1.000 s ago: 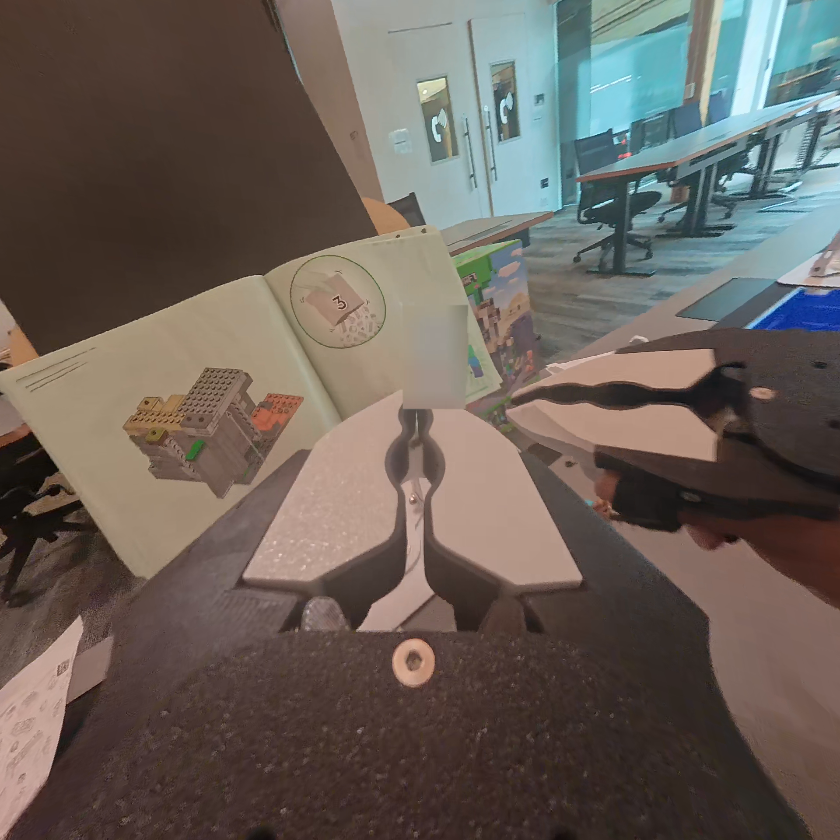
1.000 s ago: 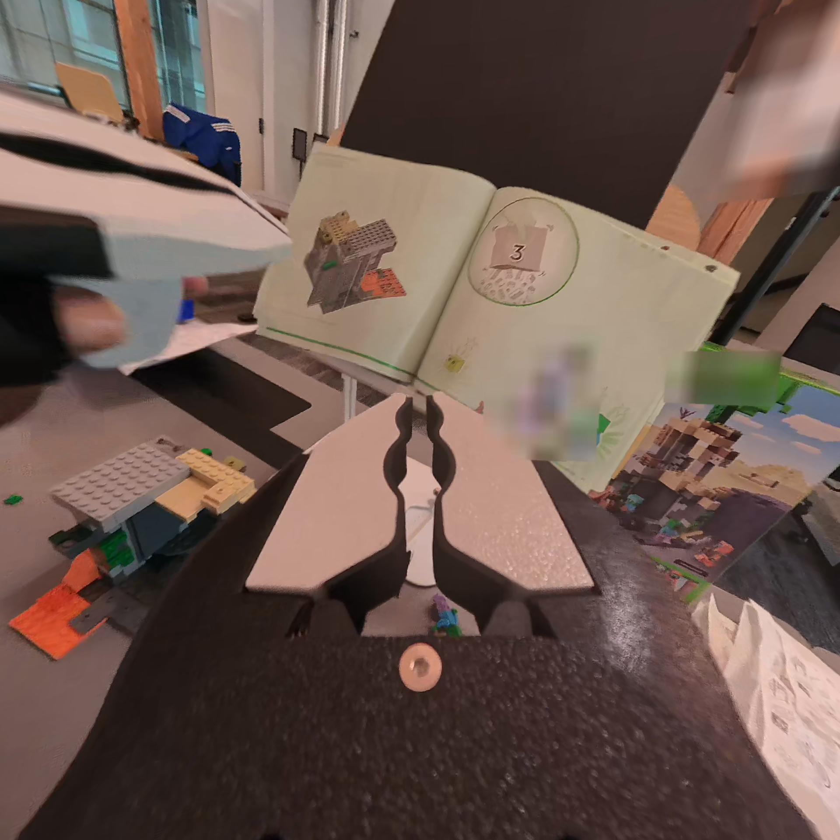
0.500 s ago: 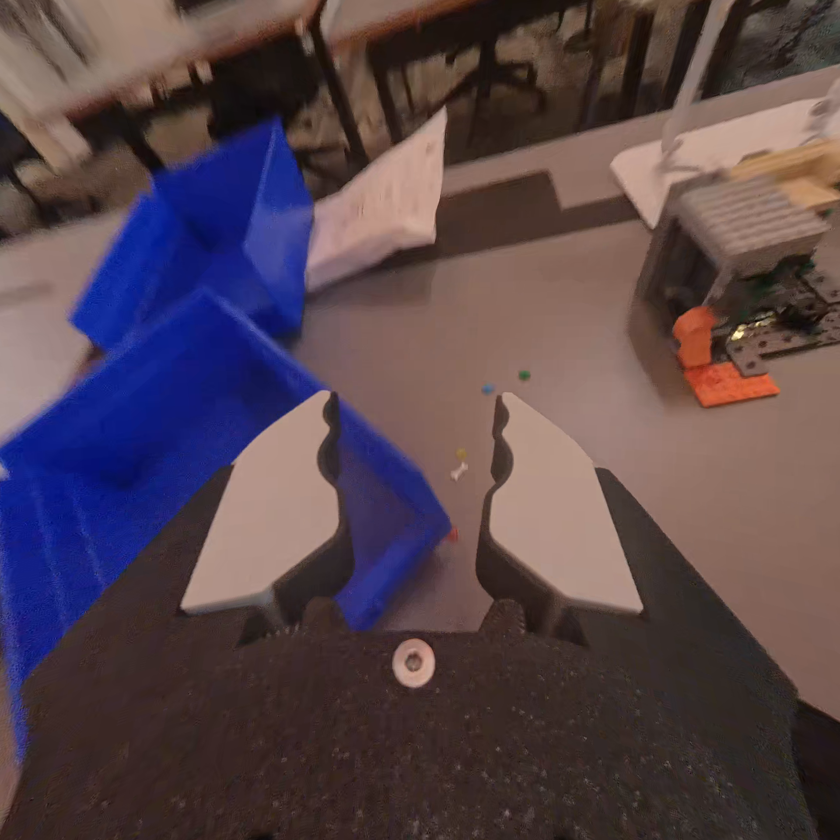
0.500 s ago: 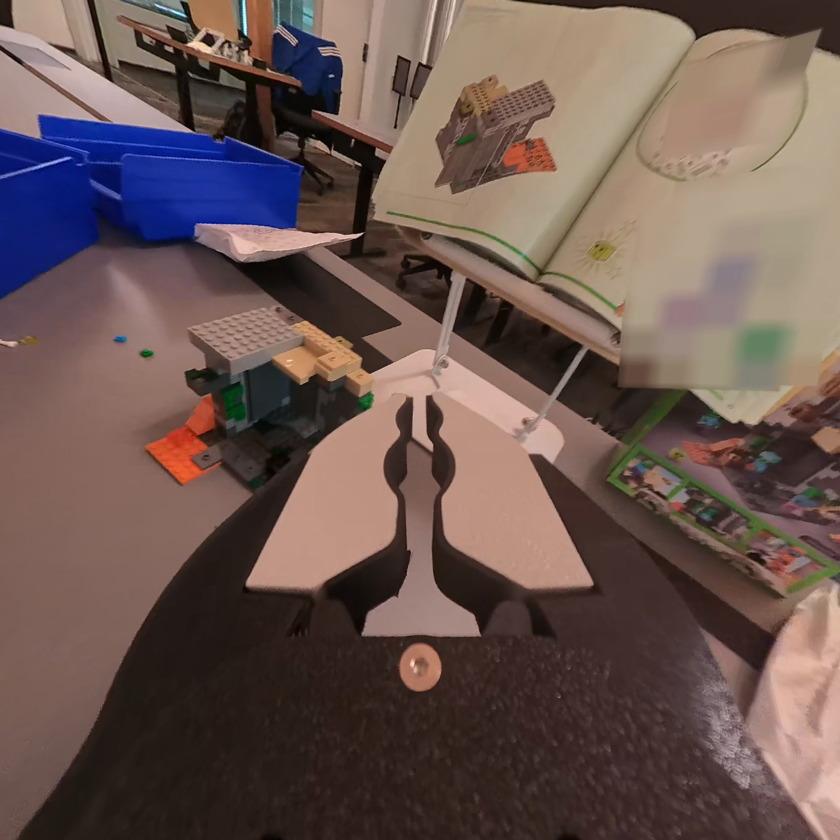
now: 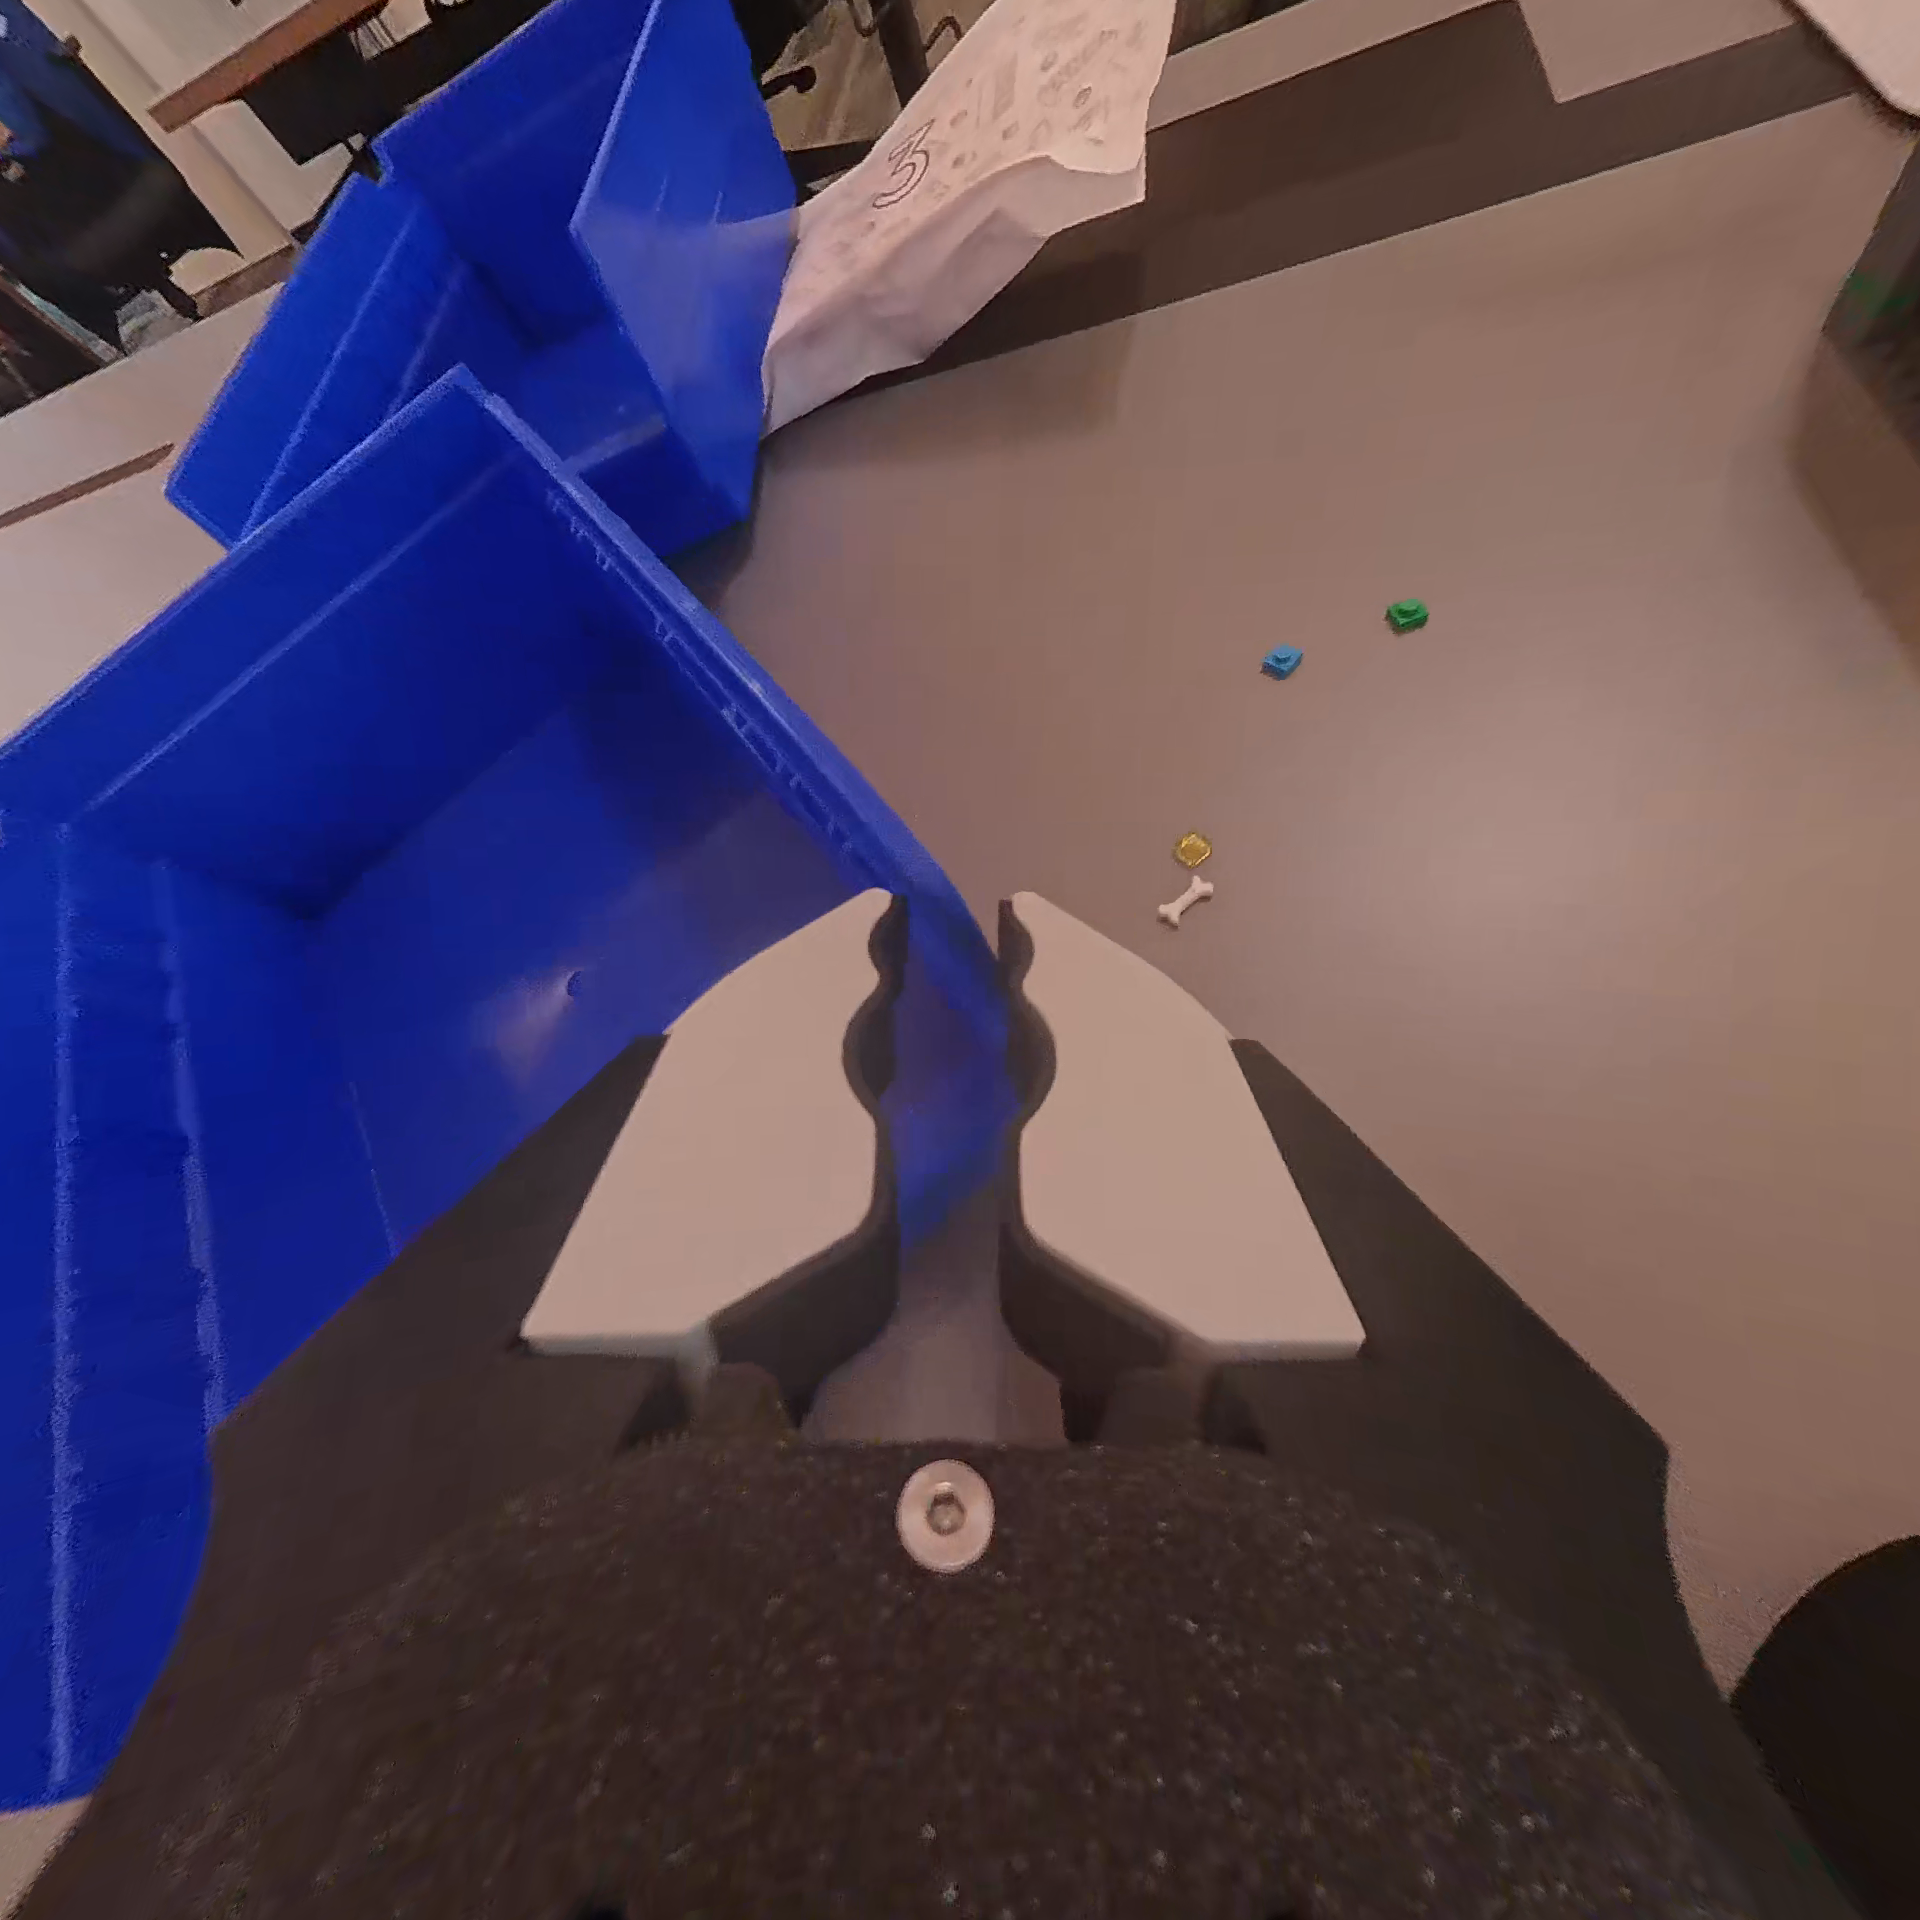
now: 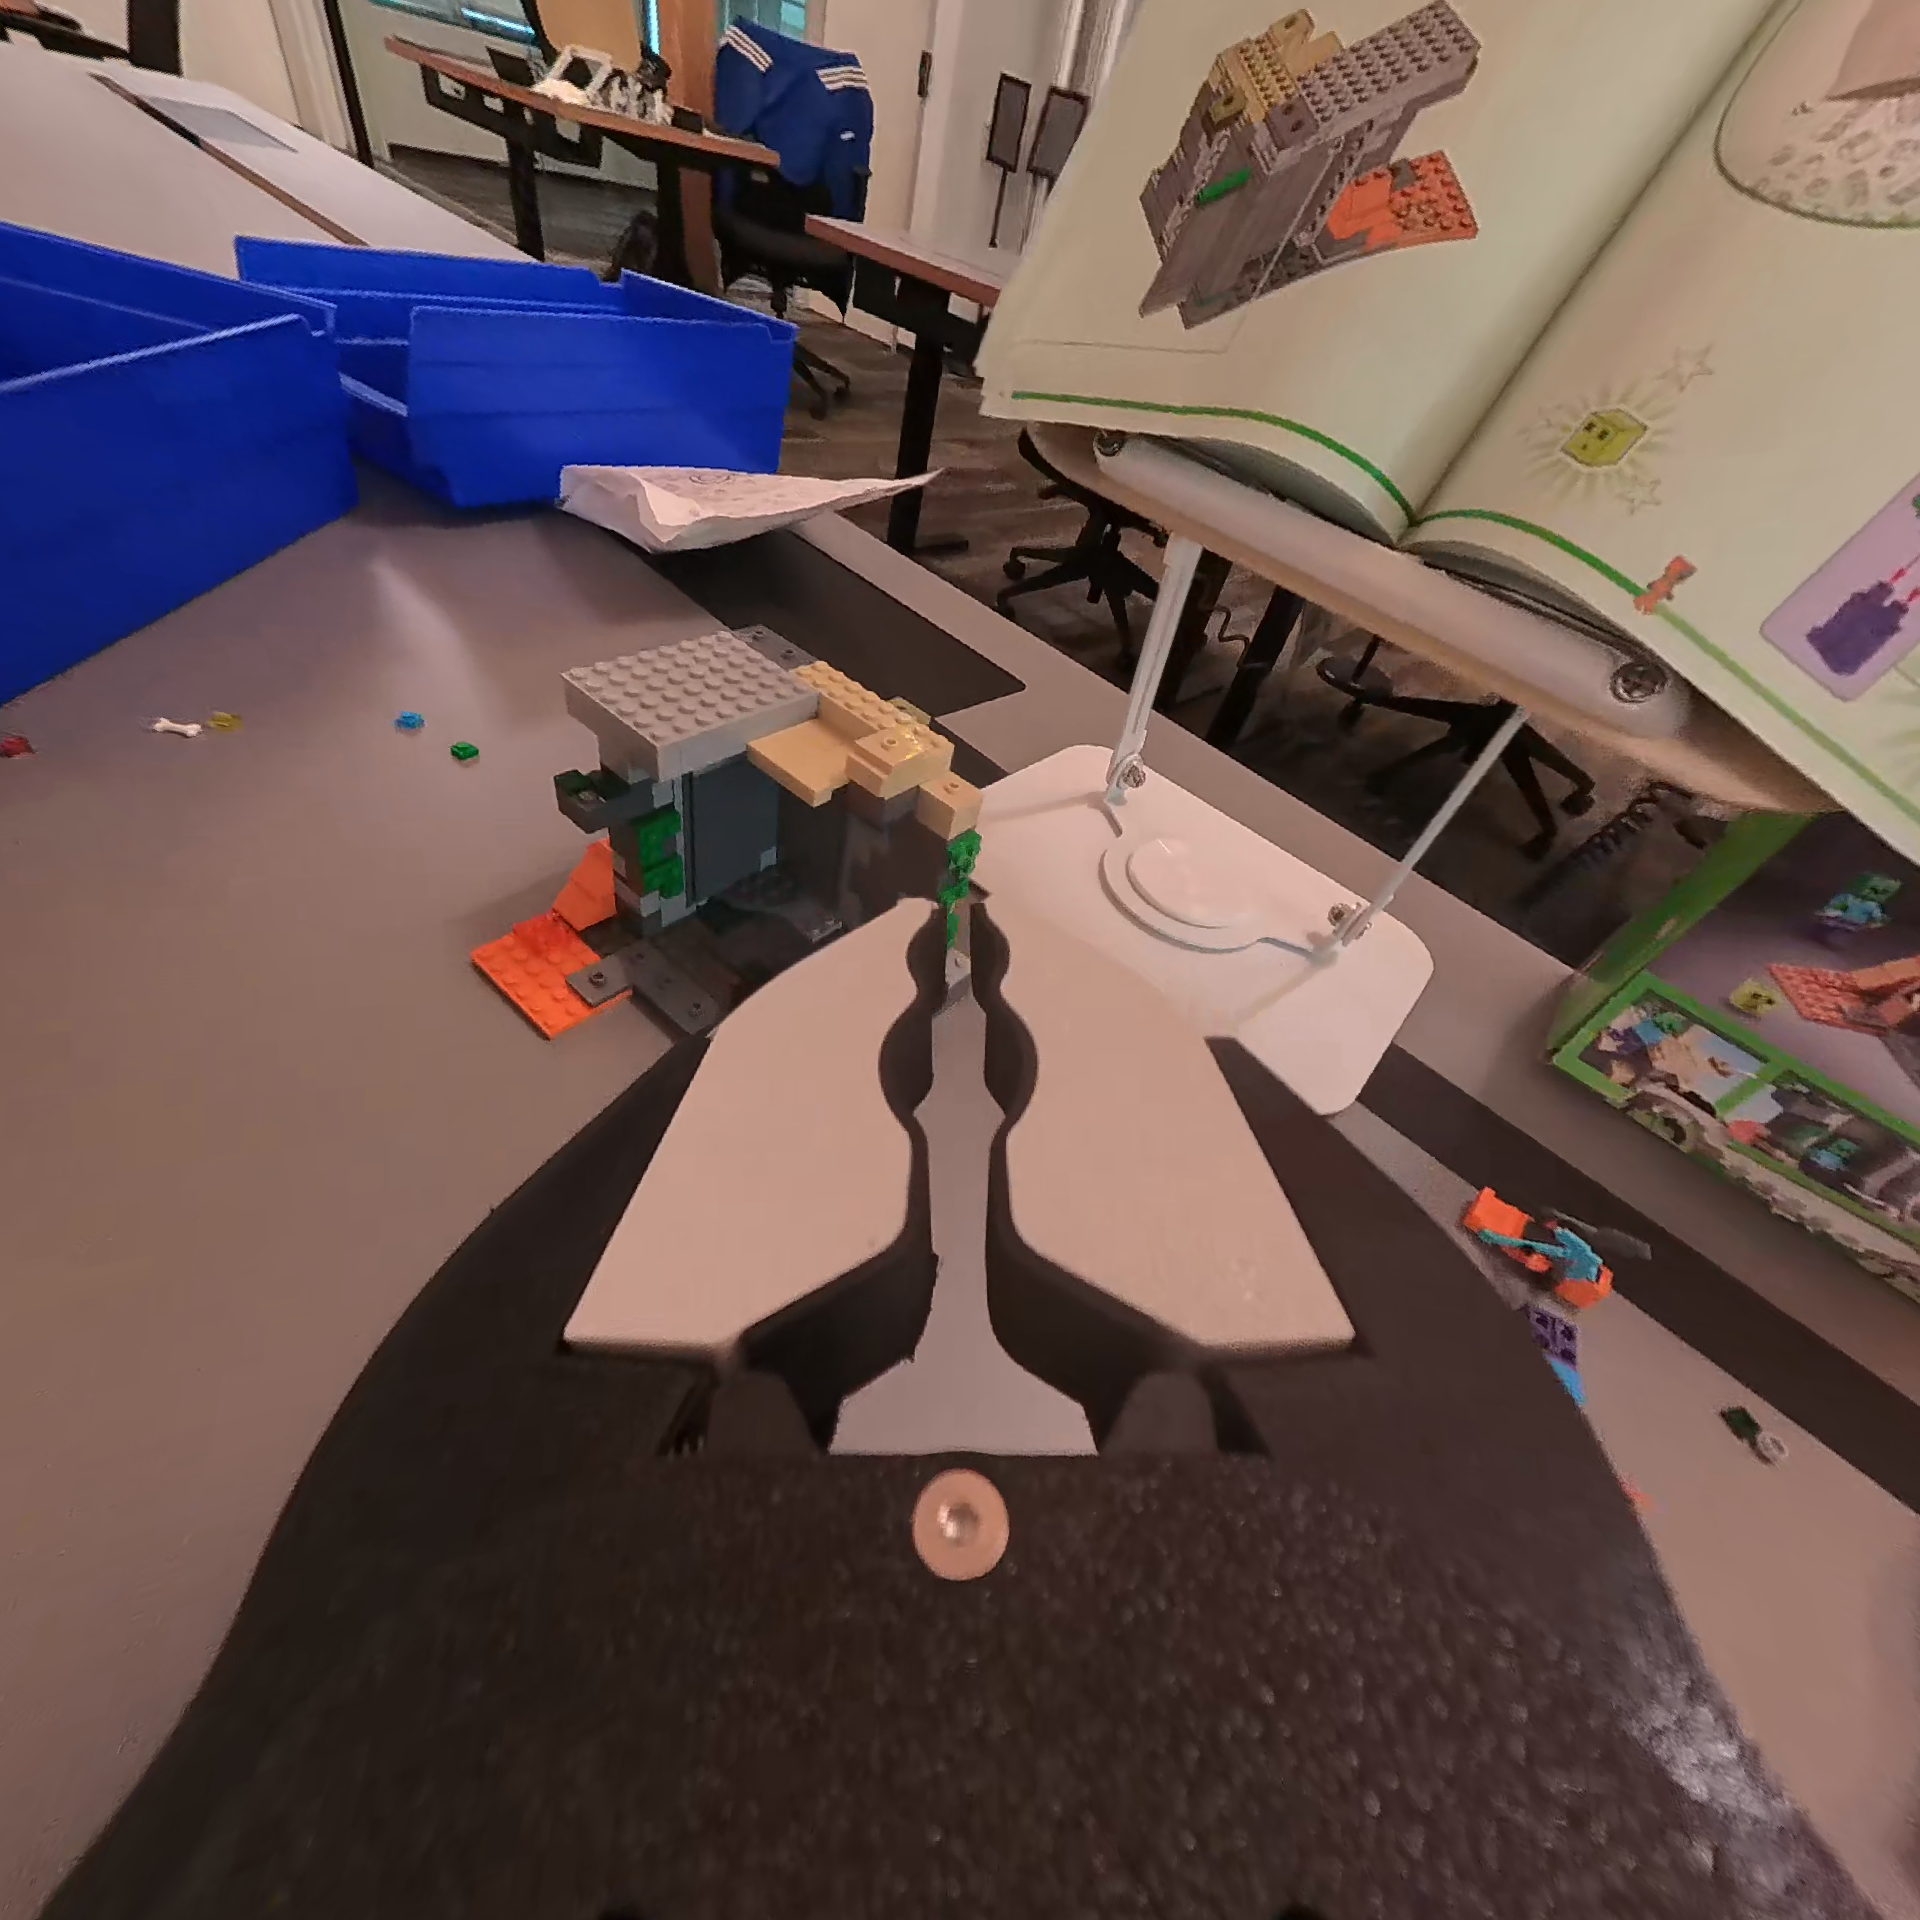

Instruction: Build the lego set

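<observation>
1. The grey desk (image 5: 1455, 1039) carries everything.
2. The nearest blue bin (image 5: 416, 831) lies on the desk's left side; thin, stiff plastic, probably light, best taken by its wall.
3. The left gripper (image 5: 948, 914) has its fingers nearly closed around that wall's rim; a firm pinch is unclear.
4. The right gripper (image 6: 951, 920) hangs near the brick model (image 6: 748, 790), fingers almost together, apparently holding nothing.

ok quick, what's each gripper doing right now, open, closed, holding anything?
Left gripper: closed on the side wall of the near blue bin.
Right gripper: nearly closed, nothing visibly held, hovering beside the brick model.
</observation>
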Demonstrator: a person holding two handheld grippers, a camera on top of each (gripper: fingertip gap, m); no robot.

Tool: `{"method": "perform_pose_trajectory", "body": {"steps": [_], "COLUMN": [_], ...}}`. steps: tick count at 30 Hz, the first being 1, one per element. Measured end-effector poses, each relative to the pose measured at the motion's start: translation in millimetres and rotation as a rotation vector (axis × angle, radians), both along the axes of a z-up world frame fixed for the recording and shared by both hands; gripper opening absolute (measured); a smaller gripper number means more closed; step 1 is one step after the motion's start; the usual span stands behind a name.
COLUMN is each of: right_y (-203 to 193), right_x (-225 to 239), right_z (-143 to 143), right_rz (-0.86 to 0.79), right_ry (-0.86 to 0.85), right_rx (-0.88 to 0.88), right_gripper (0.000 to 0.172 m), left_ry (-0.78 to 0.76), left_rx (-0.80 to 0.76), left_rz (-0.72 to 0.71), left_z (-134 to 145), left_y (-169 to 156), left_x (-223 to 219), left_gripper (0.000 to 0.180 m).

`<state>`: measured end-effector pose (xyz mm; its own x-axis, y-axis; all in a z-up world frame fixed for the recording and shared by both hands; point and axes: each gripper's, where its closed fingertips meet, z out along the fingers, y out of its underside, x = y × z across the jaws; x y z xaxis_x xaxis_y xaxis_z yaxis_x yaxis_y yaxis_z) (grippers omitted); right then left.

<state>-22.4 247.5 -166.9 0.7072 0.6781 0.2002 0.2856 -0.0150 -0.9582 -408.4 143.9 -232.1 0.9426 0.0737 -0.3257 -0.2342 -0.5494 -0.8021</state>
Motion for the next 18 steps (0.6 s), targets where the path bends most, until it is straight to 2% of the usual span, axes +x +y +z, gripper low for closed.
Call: {"method": "perform_pose_trajectory", "body": {"steps": [8,14,18], "right_y": [0,-1,-1], "right_x": [5,-2,-7], "right_z": [-1,-12,-19], "right_rz": [-0.004,0.01,0.02], "right_ry": [0.014,-0.011,-0.028], "right_rx": [-0.01,-0.028,-0.042], "right_gripper": [0.003,0.003,0.002], "left_ry": [0.01,-0.06,-0.069], "left_rx": [-0.005,-0.001,0.006], "left_rz": [0.017,-0.013,0.065], "left_z": [0,0,0], "left_y": [-26,-54,-69], "left_x": [-25,-53,-79], "left_gripper": [0.012,0.01,0.012]}}
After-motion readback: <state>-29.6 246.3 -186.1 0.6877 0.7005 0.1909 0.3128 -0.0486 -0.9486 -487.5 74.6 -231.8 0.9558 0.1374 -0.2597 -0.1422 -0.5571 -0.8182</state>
